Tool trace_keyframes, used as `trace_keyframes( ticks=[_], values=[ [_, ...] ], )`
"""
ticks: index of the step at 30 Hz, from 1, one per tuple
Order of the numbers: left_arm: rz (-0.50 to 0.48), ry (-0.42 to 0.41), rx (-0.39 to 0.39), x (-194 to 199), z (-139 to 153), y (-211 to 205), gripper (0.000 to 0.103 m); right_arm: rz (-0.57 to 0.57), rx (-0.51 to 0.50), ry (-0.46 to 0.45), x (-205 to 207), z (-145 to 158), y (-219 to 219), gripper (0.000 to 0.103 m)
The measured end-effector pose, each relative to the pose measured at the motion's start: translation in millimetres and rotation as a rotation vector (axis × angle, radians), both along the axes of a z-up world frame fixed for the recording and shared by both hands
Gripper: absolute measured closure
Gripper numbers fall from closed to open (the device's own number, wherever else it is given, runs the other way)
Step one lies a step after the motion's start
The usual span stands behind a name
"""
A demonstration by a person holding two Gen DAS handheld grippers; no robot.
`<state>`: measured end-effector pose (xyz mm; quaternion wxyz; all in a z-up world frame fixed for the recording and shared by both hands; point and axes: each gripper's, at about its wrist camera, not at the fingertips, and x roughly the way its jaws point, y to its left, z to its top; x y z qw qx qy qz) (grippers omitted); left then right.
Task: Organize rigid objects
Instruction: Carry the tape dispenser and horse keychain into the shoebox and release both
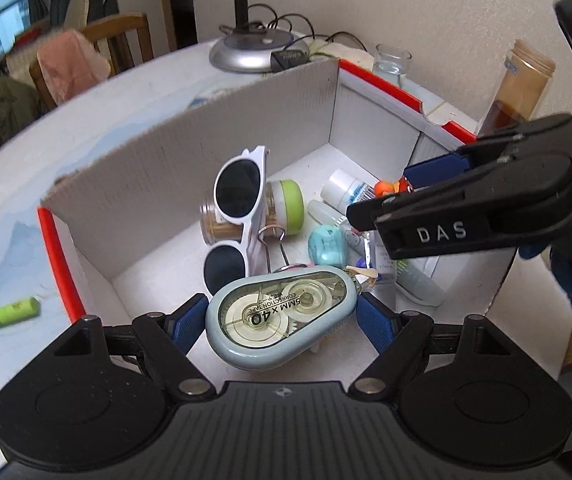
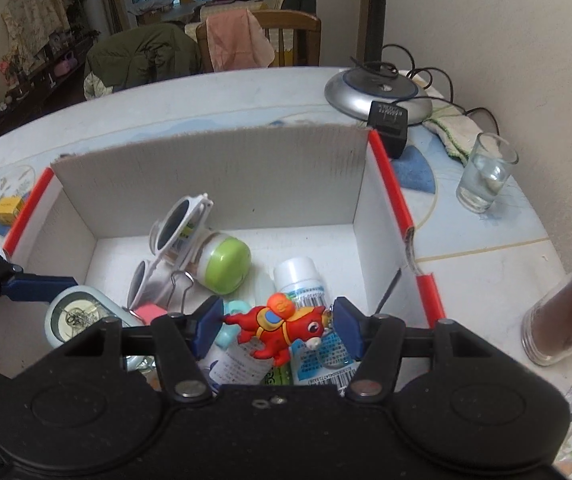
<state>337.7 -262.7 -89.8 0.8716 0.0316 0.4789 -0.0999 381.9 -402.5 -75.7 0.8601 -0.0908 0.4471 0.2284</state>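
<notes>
My left gripper is shut on a pale blue correction tape dispenser, held over the near part of a white cardboard box with red edges. My right gripper is shut on a red toy horse with an orange on its back, held over the same box. In the box lie white sunglasses, a green-lidded jar, a white bottle, a turquoise item and a binder clip. The right gripper reaches in from the right in the left wrist view.
On the table behind the box stand a silver lamp base with cables, a black adapter and a glass of water. A tall jar of brown contents is at the right. A green battery lies left of the box.
</notes>
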Motion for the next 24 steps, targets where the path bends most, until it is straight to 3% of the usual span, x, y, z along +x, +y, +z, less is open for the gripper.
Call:
trace_keyframes(
  ticks=[3,17,24],
  values=[
    [0.011,0.029,-0.036,3,-3,5,0.022,0.004,-0.004,0.011,0,-3,0,0.043],
    [0.020,0.103,0.090,14,-13,-7,0.022,0.011,-0.015,0.051,-4,-11,-4,0.042],
    [0.024,0.118,0.106,16,-15,-8,0.022,0.011,-0.003,0.054,-9,-8,-8,0.039]
  ],
)
